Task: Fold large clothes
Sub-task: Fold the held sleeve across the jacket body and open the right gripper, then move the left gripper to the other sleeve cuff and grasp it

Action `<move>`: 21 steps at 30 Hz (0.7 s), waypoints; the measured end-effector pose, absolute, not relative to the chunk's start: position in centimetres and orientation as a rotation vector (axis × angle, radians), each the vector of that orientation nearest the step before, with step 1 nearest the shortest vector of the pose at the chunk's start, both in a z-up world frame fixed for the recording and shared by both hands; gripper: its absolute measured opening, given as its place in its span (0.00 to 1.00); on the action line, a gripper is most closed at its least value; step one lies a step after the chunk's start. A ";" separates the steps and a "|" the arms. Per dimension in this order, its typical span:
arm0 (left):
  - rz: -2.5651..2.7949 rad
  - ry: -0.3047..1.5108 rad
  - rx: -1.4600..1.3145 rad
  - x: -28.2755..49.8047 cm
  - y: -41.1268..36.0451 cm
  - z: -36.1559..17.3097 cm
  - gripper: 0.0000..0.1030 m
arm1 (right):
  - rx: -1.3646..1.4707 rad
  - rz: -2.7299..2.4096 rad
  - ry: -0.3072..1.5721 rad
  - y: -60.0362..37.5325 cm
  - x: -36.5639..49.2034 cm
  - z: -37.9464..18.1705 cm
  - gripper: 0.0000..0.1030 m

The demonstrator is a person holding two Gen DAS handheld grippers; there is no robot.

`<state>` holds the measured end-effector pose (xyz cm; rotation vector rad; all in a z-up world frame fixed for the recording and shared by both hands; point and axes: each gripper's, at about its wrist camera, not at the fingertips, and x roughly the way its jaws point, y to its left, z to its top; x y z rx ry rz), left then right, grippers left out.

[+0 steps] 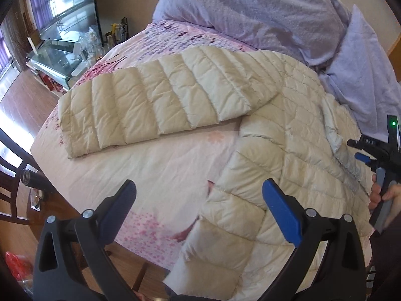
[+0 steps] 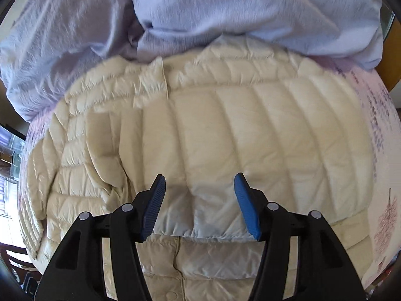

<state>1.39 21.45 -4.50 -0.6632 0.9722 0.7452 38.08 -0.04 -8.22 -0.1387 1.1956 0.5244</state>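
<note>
1. On the far left of the left wrist view, a television (image 1: 67, 7) and a glass stand (image 1: 54, 62) are seen beyond the bed; neither is involved in the fold.
2. The cream quilted jacket (image 1: 288, 130) is spread on the floral bedsheet (image 1: 155, 165), with the lilac duvet (image 1: 263, 12) bunched behind its collar end.
3. One sleeve (image 1: 155, 102) is stretched out flat to the left, well clear of the jacket body; this is judged to be the part not yet folded in.
4. The left gripper (image 1: 199, 200) is held above the sheet beside the jacket's near hem corner, its jaws spread wide with nothing clamped between them.
5. For a clean fold, the outstretched sleeve is best taken near its cuff, through both layers, and laid across the body along the quilting lines, so that no air pocket is trapped.
6. In the right wrist view, the other sleeve (image 2: 250, 150) is seen already laid over the jacket body.
7. The right gripper (image 2: 199, 202) hovers over that sleeve's cuff with its jaws parted and the pads clear of the fabric, so nothing is grasped.
8. Slippery, puffy fabric is likely to spring back; it is best pressed flat before the next fold is taken.
</note>
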 end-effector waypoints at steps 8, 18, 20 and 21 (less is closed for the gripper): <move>0.859 0.984 -0.690 -0.6 24.1 -5.1 0.97 | -0.208 0.553 1.198 2.7 35.8 -9.9 0.80; 1.052 0.972 -0.750 -4.8 29.2 -5.9 0.97 | -0.321 0.499 1.152 4.7 33.9 -12.1 0.91; 1.069 0.948 -0.779 -5.6 30.4 -5.9 0.97 | -0.321 0.497 1.146 5.2 33.6 -12.3 0.93; 1.079 0.936 -0.799 -6.1 31.2 -6.0 0.97 | -0.317 0.498 1.151 5.2 33.4 -12.4 0.93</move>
